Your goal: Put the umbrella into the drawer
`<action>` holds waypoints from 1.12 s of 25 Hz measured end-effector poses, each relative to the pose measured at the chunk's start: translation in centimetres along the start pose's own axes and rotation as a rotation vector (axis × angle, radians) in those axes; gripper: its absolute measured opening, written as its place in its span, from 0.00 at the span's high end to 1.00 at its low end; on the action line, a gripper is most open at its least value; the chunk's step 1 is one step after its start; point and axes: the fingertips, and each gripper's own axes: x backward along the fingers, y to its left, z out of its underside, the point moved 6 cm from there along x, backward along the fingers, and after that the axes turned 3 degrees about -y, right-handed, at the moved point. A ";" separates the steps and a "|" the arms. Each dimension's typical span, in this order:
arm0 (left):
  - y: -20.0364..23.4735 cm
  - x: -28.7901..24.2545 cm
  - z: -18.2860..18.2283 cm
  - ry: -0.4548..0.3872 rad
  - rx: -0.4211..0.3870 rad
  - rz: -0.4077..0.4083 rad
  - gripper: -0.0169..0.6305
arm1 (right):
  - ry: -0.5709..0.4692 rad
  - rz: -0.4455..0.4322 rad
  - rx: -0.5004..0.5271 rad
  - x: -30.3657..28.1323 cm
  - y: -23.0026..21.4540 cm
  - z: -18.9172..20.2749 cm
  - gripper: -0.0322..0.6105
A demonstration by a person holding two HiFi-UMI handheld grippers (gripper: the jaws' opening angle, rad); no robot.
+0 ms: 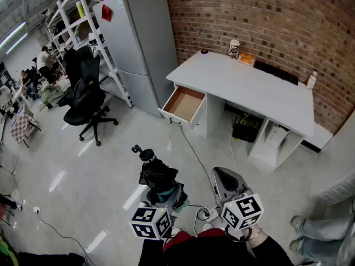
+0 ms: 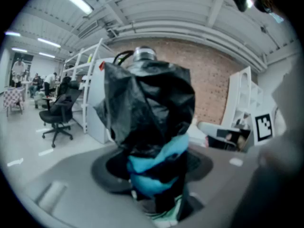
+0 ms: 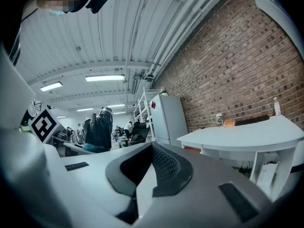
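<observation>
A folded black umbrella (image 1: 157, 172) with a blue band and a silver-tipped handle stands upright in my left gripper (image 1: 165, 194), low in the head view. In the left gripper view the umbrella (image 2: 153, 118) fills the middle, and the left gripper (image 2: 156, 196) is shut on its lower part. My right gripper (image 1: 228, 183) is beside it on the right, shut with nothing in it. The right gripper (image 3: 151, 177) points level at the desk. The open wooden-lined drawer (image 1: 184, 104) sticks out from the white desk (image 1: 249, 87), well ahead of both grippers.
A grey fridge (image 1: 140, 43) stands left of the desk against the brick wall. A black office chair (image 1: 86, 101) and white shelving (image 1: 83, 21) are at the left. Small items lie on the desk's far edge, and a cable (image 1: 194, 154) runs across the floor. A person's feet (image 1: 310, 229) show at the right.
</observation>
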 end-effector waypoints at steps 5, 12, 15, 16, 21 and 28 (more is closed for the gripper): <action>-0.5 -1.7 -0.2 0.002 0.005 -0.005 0.58 | 0.006 -0.008 0.008 -0.7 -1.6 0.0 0.94; -0.6 -3.4 0.0 0.013 0.013 -0.020 0.58 | 0.022 -0.036 -0.005 -1.6 -3.4 0.6 0.93; -0.6 -4.3 -0.2 0.011 0.014 -0.028 0.58 | 0.036 -0.037 -0.013 -1.8 -4.4 0.8 0.93; -0.5 -4.6 -0.3 0.009 0.015 -0.030 0.58 | 0.040 -0.034 -0.014 -1.8 -4.8 0.9 0.93; -0.1 -6.2 -1.2 -0.004 0.020 -0.033 0.58 | 0.045 -0.014 -0.030 -2.0 -6.6 0.8 0.93; 0.3 -8.2 -2.1 0.002 0.010 -0.027 0.58 | 0.059 0.005 -0.046 -3.0 -8.2 1.1 0.93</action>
